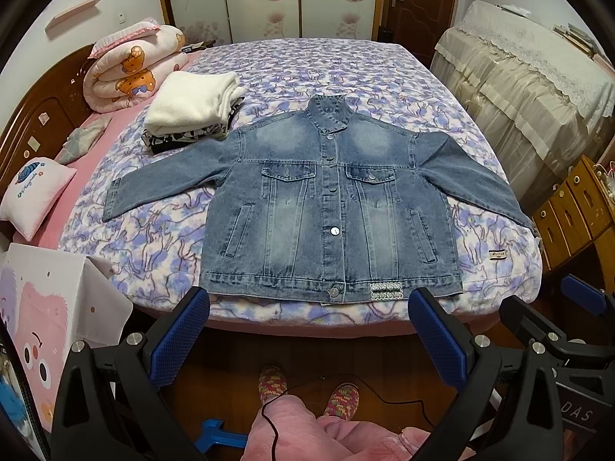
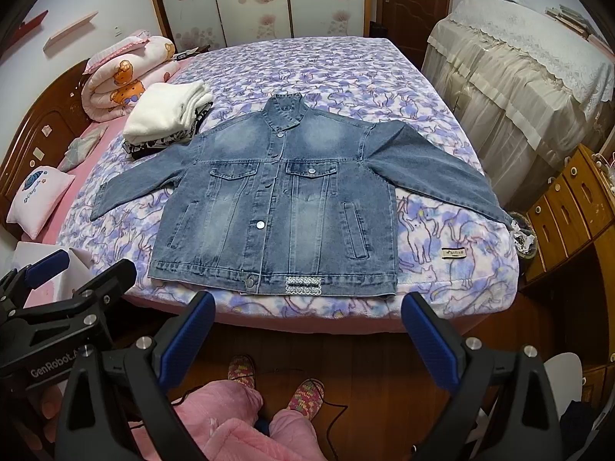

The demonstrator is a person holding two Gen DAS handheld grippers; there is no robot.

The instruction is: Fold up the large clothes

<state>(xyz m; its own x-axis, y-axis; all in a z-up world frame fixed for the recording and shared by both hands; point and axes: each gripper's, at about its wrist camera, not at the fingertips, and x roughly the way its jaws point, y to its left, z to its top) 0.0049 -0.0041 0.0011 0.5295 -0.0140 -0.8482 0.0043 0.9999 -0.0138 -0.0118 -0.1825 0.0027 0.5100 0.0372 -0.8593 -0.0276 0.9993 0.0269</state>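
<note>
- A small pink pillow (image 1: 36, 192) is seen at about nine o'clock, on the pink sheet by the wooden headboard (image 1: 42, 115).
- A rolled bear-print quilt (image 1: 130, 65) is placed at ten o'clock, with a folded white garment (image 1: 192, 101) stacked on black-and-white folded clothes just beside it.
- The left gripper (image 1: 307, 340) is held off the foot of the bed, its blue-padded fingers (image 1: 180, 336) spread wide with nothing between them.
- The denim jacket (image 1: 330, 207) is laid flat and face up on the purple floral bedspread (image 1: 307, 65), buttoned, collar towards twelve o'clock, hem at the near edge, both sleeves stretched outward; its right-hand sleeve reaches over the bed's edge at three o'clock.
- The right gripper (image 2: 307, 336) is held likewise clear of the bed, fingers (image 2: 432, 336) spread and empty.
- Pink padded trousers and knitted slippers (image 2: 307, 393) are visible at six o'clock on the wooden floor.
- A lace-covered piece of furniture (image 2: 511, 53) stands at two o'clock.
</note>
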